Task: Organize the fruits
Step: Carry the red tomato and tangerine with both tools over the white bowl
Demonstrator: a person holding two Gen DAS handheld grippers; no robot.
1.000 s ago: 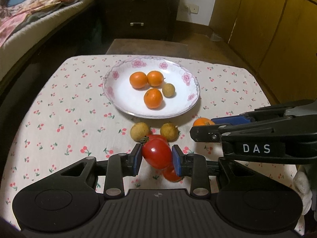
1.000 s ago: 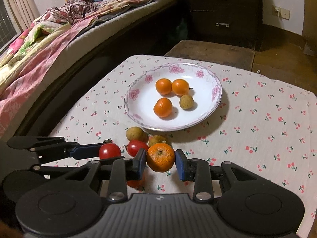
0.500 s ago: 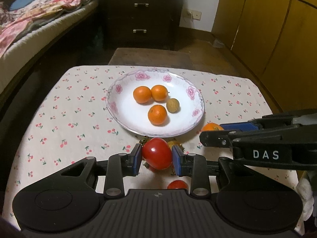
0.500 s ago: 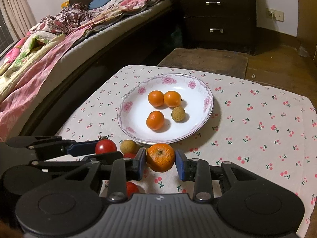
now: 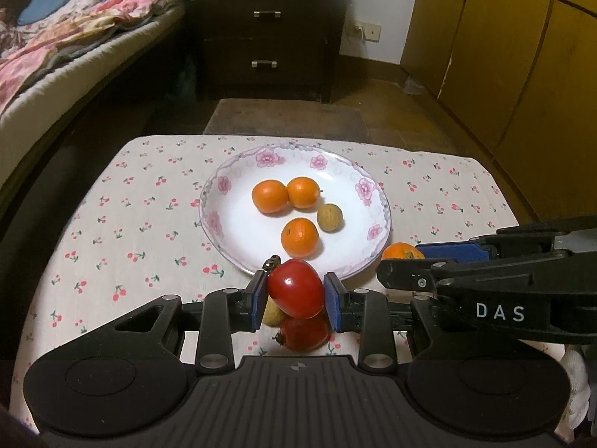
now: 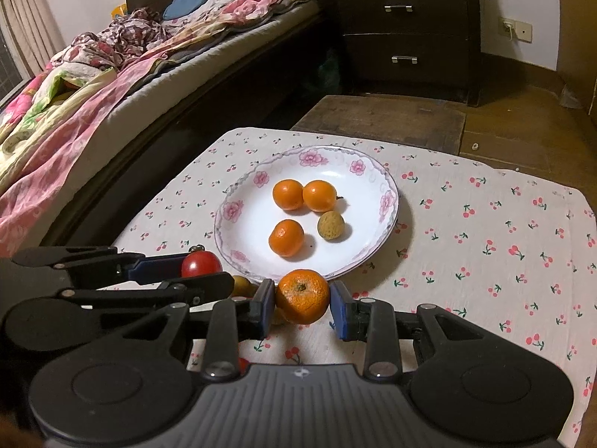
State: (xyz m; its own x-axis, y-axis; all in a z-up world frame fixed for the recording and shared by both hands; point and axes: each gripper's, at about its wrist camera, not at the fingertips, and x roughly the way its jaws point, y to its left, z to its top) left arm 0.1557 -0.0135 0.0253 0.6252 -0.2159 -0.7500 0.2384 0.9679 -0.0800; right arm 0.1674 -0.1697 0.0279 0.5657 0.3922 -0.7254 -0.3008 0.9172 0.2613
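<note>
Left wrist view: red tomato (image 5: 295,288) pinched between the blue pads (image 5: 257,300) of the left gripper (image 5: 294,300), lifted clear of the cloth, just short of the near rim of the flowered plate (image 5: 220,224). Right wrist view: orange tangerine (image 6: 303,296) clamped the same way in the right gripper (image 6: 303,308), also held just before the plate's near rim. On the plate already: three tangerines (image 5: 270,196) and one small tan fruit (image 5: 330,217). Left on the tablecloth (image 5: 123,201), below the held tomato: a second tomato (image 5: 304,332) and a yellowish fruit (image 5: 272,313), half hidden.

Step in hand, by judgement: carrying both fruits over the rim for release. Best done by clearing the rim with height to spare, lowering each onto bare white plate rather than onto fruit already there, and opening only when low, since round fruit will roll. Worth keeping the two grippers apart, being close side by side now. Gentle squeeze on the tomato; likely soft.
</note>
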